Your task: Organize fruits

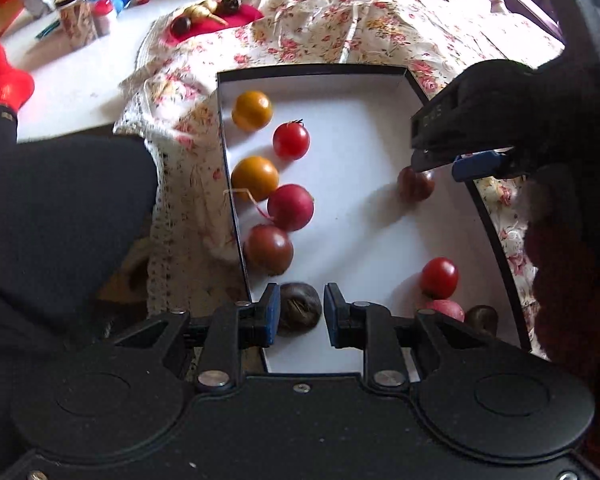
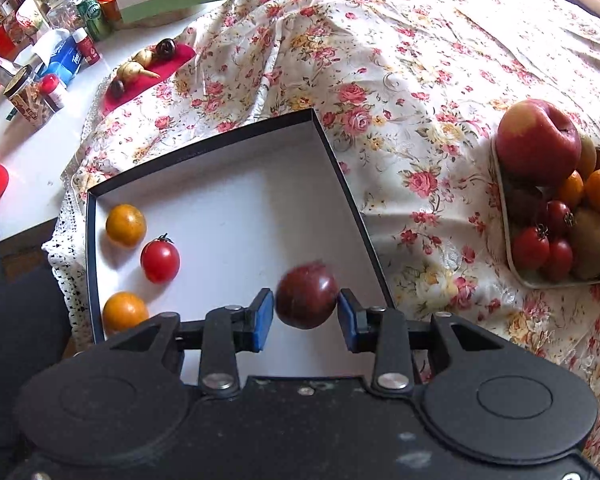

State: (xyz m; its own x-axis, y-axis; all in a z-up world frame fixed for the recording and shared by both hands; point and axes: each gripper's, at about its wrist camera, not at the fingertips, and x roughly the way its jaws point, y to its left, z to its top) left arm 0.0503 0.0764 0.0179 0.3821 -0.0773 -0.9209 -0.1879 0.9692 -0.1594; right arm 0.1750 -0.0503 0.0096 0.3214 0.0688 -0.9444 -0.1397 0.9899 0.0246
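A shallow white box with a black rim [image 1: 340,70] [image 2: 204,152] lies on the floral cloth. Along its left side sit two orange fruits [image 1: 252,111] [image 2: 126,225], a red tomato [image 1: 291,141] [image 2: 160,261], a pink radish [image 1: 290,207] and a dark tomato [image 1: 269,249]. My left gripper [image 1: 300,314] is open around a brown chestnut [image 1: 299,314] at the box's near end. My right gripper [image 2: 306,310] [image 1: 440,166] is open; a dark red tomato [image 2: 307,295] [image 1: 415,185], blurred, sits between its pads with gaps on both sides.
A red tomato [image 1: 439,278], a pink fruit [image 1: 446,309] and a chestnut [image 1: 482,317] lie at the box's near right. A tray [image 2: 516,268] at the right holds an apple [image 2: 538,142], tomatoes, kiwis and oranges. Jars and bottles [image 2: 52,92] stand far left.
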